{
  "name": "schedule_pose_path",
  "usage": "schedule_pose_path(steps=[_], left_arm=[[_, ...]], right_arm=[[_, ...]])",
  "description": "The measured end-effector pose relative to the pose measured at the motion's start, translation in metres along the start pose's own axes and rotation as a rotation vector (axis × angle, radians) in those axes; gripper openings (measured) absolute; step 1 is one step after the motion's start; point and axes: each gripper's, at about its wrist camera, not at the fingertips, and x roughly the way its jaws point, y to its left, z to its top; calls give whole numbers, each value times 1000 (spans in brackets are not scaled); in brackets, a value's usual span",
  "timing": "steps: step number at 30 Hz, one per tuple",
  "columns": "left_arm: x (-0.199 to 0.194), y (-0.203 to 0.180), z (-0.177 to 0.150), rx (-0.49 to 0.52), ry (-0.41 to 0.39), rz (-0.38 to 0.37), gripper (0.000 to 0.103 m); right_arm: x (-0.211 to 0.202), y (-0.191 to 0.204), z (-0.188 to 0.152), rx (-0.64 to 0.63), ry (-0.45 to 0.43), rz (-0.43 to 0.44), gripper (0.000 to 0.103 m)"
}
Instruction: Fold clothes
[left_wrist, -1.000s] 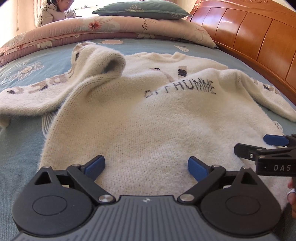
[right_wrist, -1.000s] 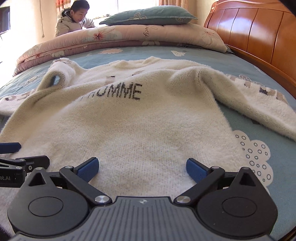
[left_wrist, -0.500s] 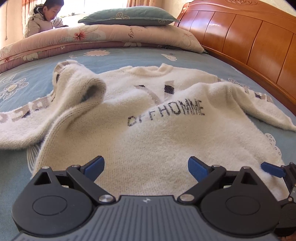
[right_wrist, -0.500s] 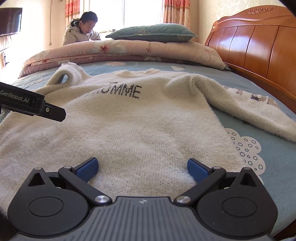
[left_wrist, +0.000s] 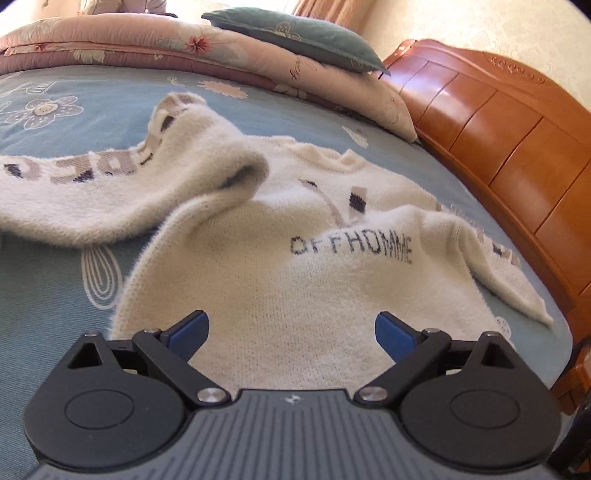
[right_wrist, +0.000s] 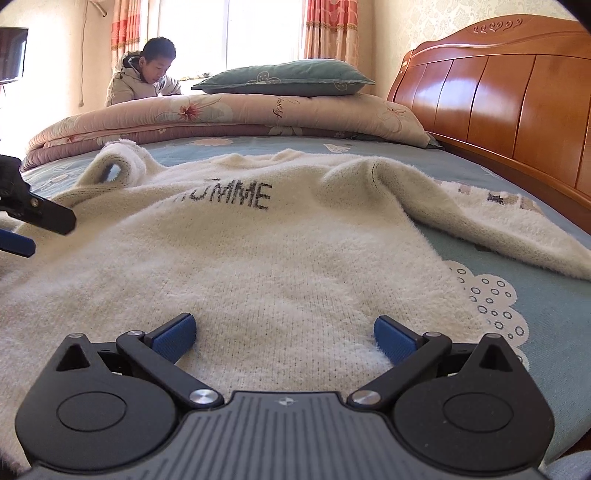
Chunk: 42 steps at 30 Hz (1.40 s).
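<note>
Swinging leftward and rising since a second ago, the left gripper (left_wrist: 291, 332) hangs wide open and empty over the cream sweater (left_wrist: 295, 288) spread unfolded on the bed (left_wrist: 44, 280); the right gripper (right_wrist: 284, 334), equally agape, hovers at its hem.

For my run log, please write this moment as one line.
task: fold clothes | sweater: flat on bed, unfolded | left tool: open, empty | right tool: open, empty, over hem
</note>
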Motion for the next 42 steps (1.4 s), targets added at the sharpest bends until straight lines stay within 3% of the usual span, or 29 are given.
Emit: schedule_pose_path(steps=[4, 6, 7, 10, 12, 16, 18, 20, 22, 23, 25, 28, 30, 34, 38, 42], left_arm=[[-32, 68, 19, -256, -138, 37, 95], [-33, 109, 21, -407, -165, 108, 86], [-32, 129, 20, -480, -174, 128, 74], [-17, 174, 18, -660, -172, 77, 70], [-6, 187, 22, -717, -182, 54, 70], [18, 200, 43, -733, -207, 39, 69], [31, 199, 57, -683, -196, 85, 60], [37, 194, 68, -615, -171, 146, 31], [40, 190, 78, -563, -153, 194, 16], [40, 189, 82, -545, -147, 209, 14], [41, 186, 91, -500, -138, 241, 10], [32, 176, 108, -355, -165, 288, 7], [27, 183, 115, -345, -183, 293, 7], [11, 214, 119, -382, -205, 324, 7], [-3, 246, 126, -388, -229, 360, 7], [-8, 270, 135, -409, -240, 322, 8]], right_arm=[[2, 4, 2, 17, -1, -18, 103], [3, 4, 2, 16, -4, -21, 103], [3, 5, 2, 16, -6, -22, 103], [4, 6, 2, 14, -11, -26, 103], [5, 7, 1, 13, -14, -29, 103], [5, 9, 1, 8, -22, -35, 103], [5, 9, 0, 6, -26, -39, 103], [5, 10, 0, 3, -31, -42, 103], [5, 12, 0, -2, -32, -50, 103], [4, 13, 0, -6, -33, -57, 103], [3, 18, 0, -15, -34, -83, 103], [-2, 29, 3, -42, -26, -139, 103], [-6, 40, 8, -74, -30, -163, 103], [-18, 64, 21, -143, -82, -134, 103], [-16, 95, 32, -211, -76, -52, 103], [-11, 119, 25, -241, -40, 27, 103]])
